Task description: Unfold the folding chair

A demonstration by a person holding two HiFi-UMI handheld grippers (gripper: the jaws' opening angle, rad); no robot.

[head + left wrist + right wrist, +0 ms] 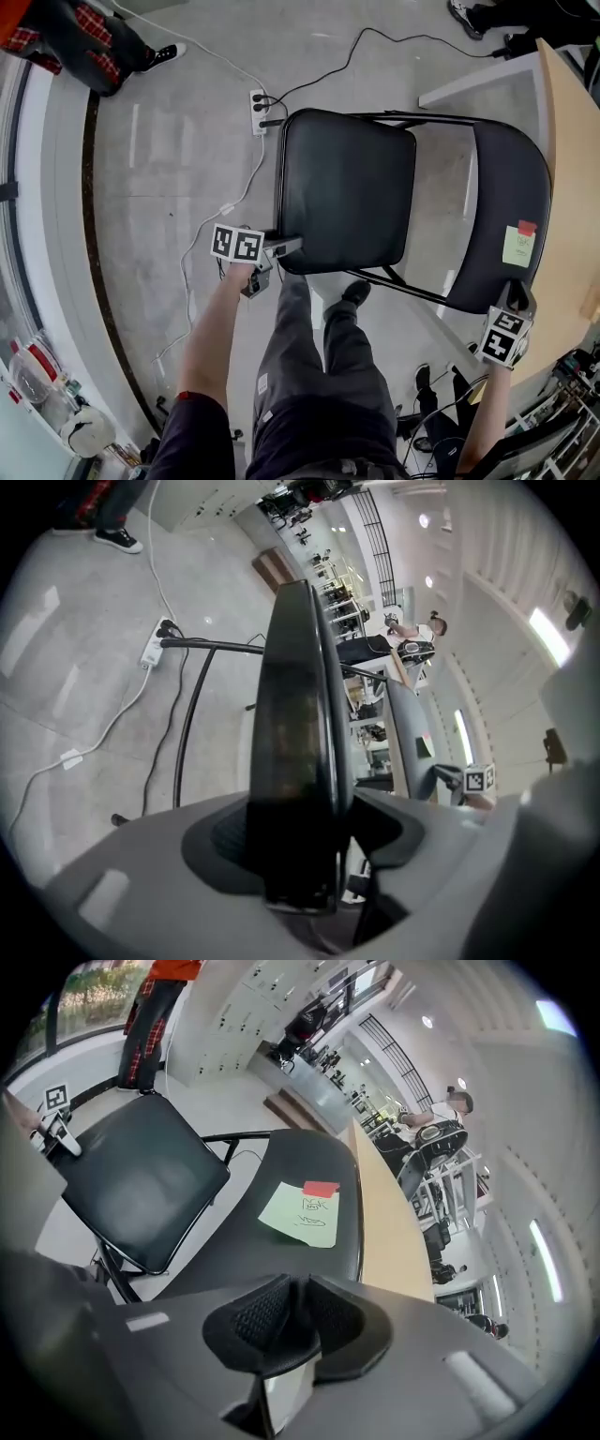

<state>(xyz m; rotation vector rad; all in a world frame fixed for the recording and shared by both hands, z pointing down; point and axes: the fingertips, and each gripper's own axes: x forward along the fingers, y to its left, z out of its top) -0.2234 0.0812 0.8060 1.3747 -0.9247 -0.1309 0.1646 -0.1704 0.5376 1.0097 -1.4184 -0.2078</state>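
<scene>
Nearest to me, at the bottom of the head view, are my own legs (319,375), with one shoe just by the front edge of the folding chair's seat (347,187). My left gripper (286,247), left of centre, has hold of that front edge. My right gripper (514,302), lower right, sits at the top rim of the backrest (511,187). The chair looks nearly open, so I judge I am at the last step, pressing the seat flat. A power strip (259,111) and its cables lie by the chair at top centre, and a wooden table (567,169) runs close along the right edge.

Left gripper view: the seat stands edge-on between my jaws, which clamp it at a middling width.

Right gripper view: my jaws are pinched nearly together with nothing I can see between them, close against the backrest below a green sticky note (302,1211). Next I should bear down evenly and keep my feet clear.
</scene>
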